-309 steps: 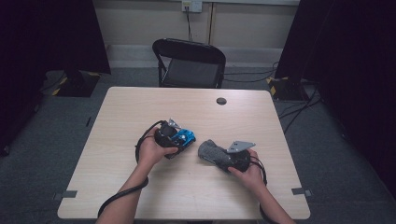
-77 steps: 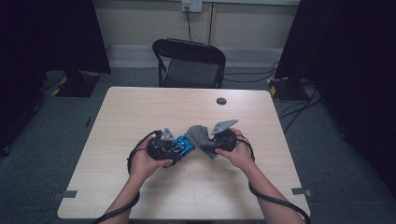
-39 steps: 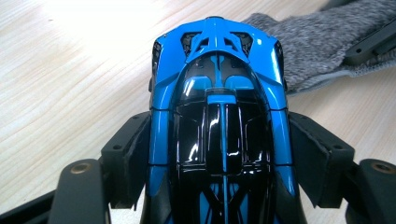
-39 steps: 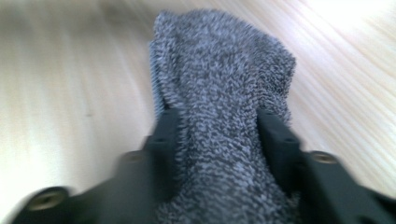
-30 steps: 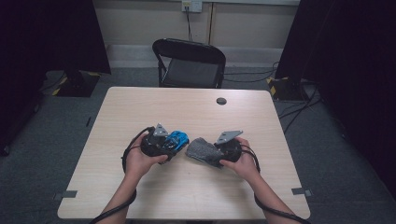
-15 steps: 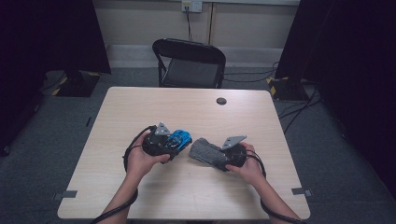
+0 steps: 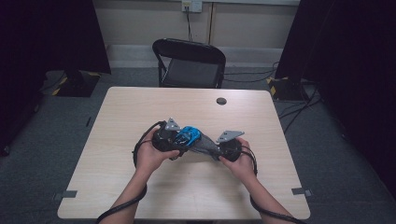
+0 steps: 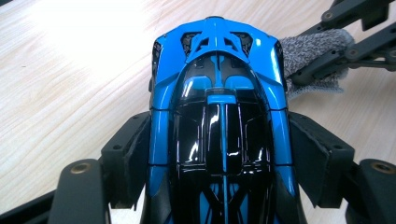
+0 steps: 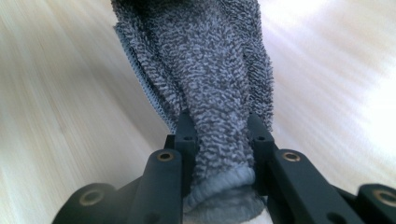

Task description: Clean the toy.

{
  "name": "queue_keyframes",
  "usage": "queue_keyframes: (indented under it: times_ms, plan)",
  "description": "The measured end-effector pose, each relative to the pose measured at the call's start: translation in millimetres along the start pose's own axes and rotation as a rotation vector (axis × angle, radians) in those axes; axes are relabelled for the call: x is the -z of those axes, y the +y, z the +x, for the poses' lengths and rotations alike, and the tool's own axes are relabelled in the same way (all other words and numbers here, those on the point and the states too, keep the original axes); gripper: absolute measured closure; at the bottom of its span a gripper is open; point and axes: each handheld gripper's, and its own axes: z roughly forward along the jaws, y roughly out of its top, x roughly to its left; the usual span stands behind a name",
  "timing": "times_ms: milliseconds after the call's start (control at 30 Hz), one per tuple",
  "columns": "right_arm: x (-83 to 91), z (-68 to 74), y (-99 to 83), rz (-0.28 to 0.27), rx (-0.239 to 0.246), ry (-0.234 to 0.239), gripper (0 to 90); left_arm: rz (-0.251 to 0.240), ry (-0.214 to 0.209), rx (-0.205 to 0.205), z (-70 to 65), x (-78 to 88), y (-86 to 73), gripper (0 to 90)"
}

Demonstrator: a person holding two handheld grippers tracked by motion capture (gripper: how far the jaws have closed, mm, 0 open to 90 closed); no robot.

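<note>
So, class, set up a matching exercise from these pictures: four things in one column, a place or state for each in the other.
1. toy car
2. grey cloth
3. black chair
4. small dark disc

a. behind the table's far edge
b. clamped in the right tongs
c. lying alone on the tabletop
d. gripped in the left tongs

Pairs: 1-d, 2-b, 3-a, 4-c

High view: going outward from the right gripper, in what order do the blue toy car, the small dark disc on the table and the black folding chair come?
From the right gripper, which is shut on a grey cloth:
1. Blue toy car, just to its left, held in the left gripper.
2. Small dark disc, farther up the table near the far edge.
3. Black folding chair, beyond the table's far edge.
</note>
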Motion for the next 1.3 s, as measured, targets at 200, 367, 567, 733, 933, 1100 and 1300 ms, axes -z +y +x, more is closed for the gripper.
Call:
queue_keyframes:
  times_ms: [200,367,567,733,933,1100,1300]
  plan:
    - [3.8,4.1,5.0,-0.021,0.022,0.006,73.7,0.016,-0.01,0.014,-0.8,-8.8,3.6,28.4]
    - [4.6,6.1,5.8,-0.019,0.038,0.005,74.1,0.035,-0.019,0.024,0.5,-15.4,4.2,28.4]
    - [2.7,11.9,7.8,-0.021,0.079,0.028,74.2,0.039,-0.027,0.032,2.1,-19.1,6.6,28.4]
    - [0.2,15.9,8.7,-0.029,0.104,0.054,74.2,0.043,-0.031,0.039,2.7,-21.4,9.6,28.4]
    - [-2.1,20.7,9.1,-0.032,0.134,0.082,74.1,0.041,-0.033,0.049,3.3,-25.6,13.2,28.4]
    - [-5.1,25.3,8.8,-0.033,0.152,0.104,74.2,0.039,-0.034,0.055,3.5,-30.4,15.1,28.4]
    - [-10.0,33.2,7.8,-0.028,0.168,0.131,74.2,0.042,-0.028,0.061,4.3,-36.3,16.5,28.4]
